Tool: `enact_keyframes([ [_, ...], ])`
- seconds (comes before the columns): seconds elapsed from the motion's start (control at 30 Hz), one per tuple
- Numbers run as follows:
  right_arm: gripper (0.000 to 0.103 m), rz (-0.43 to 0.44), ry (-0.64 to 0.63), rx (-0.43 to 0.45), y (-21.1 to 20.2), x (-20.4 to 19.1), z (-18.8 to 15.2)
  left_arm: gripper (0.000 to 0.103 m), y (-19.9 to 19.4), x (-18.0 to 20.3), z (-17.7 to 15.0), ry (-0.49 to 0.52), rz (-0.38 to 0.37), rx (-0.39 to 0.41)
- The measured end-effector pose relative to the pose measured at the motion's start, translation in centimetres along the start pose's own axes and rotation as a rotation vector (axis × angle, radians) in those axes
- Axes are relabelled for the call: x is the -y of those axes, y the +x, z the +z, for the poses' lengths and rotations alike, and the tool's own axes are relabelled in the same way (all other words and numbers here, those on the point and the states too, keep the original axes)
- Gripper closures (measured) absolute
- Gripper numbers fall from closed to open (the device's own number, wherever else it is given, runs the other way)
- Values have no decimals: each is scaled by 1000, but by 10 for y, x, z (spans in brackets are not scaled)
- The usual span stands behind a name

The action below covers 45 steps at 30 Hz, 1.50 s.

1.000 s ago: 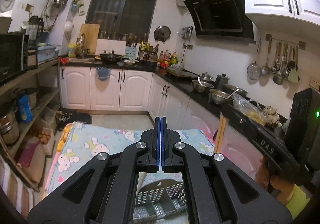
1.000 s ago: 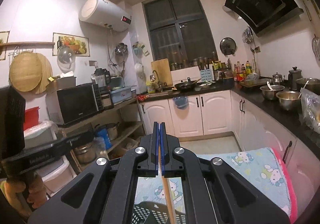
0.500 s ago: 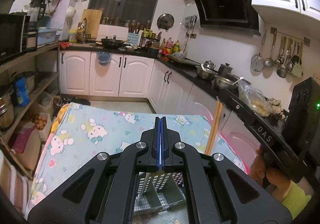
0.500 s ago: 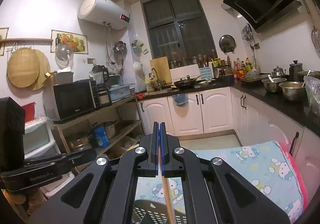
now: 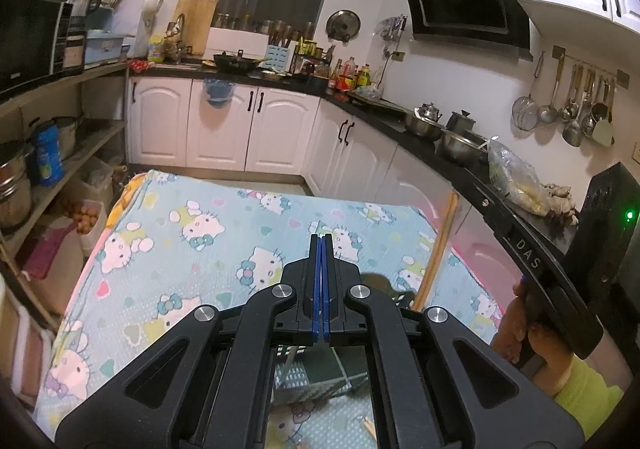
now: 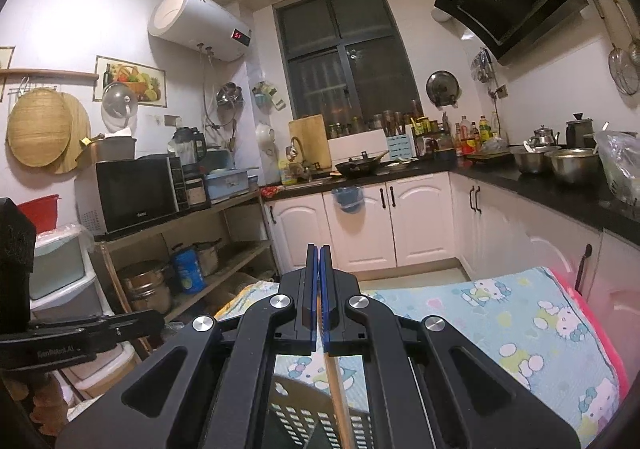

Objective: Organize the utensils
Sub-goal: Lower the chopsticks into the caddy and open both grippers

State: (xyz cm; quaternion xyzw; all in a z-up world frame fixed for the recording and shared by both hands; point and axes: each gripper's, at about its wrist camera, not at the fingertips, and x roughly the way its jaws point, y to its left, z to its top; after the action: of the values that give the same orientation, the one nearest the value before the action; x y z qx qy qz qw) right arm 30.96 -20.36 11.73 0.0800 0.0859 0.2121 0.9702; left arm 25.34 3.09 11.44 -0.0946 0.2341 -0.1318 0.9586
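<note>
Wooden chopstick [image 6: 335, 381] pinched in the right claw [image 6: 319, 249] above a slotted basket [image 6: 296, 417]; left claw [image 5: 321, 239] pressed together, empty.

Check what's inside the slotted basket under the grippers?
Slotted basket: dividers and a bare compartment floor show, nothing visible in them. A chopstick held by the right gripper hangs over it. Both grippers' frames cover the rest.

A microwave [image 6: 136, 191] is seen on a shelf [image 6: 224, 205]. Pots [image 5: 460, 141] are set on the black counter [image 5: 420, 147].
</note>
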Motion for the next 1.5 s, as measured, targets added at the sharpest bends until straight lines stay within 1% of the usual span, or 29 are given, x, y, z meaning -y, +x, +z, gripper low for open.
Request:
enact_keyframes([
  [0.1,101,-9,2,-11,-4,3,-8,103,0,-2,-6,-5,2,-5],
  [0.23,100,-28,17,-49,-10,9,-19,103,-2,-5,-12,-10,5,-9],
  [0.5,100,-58,22,-96,-33,11,-35,103,-6,-11,-25,-34,6,-30],
  [0.57,100,-54,32,-103,-39,11,-38,103,-7,-12,-30,-41,9,-35],
  [0.63,97,-53,38,-115,-44,11,-40,103,-8,-13,-33,-46,9,-41],
  [0.7,85,-52,44,-127,-49,11,-43,103,-9,-14,-37,-50,11,-47],
  [0.73,82,-52,44,-132,-51,11,-45,103,-10,-14,-39,-51,14,-50],
  [0.83,81,-56,44,-148,-56,10,-49,103,-12,-13,-44,-50,17,-57],
  [0.9,76,-62,43,-160,-59,9,-53,103,-14,-12,-49,-46,18,-63],
  [1.17,67,-60,48,-203,-73,6,-64,103,-19,-8,-65,-38,21,-96],
  [1.2,65,-60,47,-207,-75,5,-65,102,-19,-8,-68,-39,21,-100],
  [1.23,64,-59,47,-210,-77,4,-66,97,-20,-8,-70,-42,19,-103],
  [1.27,62,-59,49,-213,-80,3,-66,95,-21,-8,-72,-44,18,-105],
  [1.4,58,-58,50,-224,-88,0,-68,91,-26,-6,-79,-48,15,-110],
  [1.5,53,-57,45,-231,-95,-4,-70,79,-30,-4,-83,-49,9,-112],
])
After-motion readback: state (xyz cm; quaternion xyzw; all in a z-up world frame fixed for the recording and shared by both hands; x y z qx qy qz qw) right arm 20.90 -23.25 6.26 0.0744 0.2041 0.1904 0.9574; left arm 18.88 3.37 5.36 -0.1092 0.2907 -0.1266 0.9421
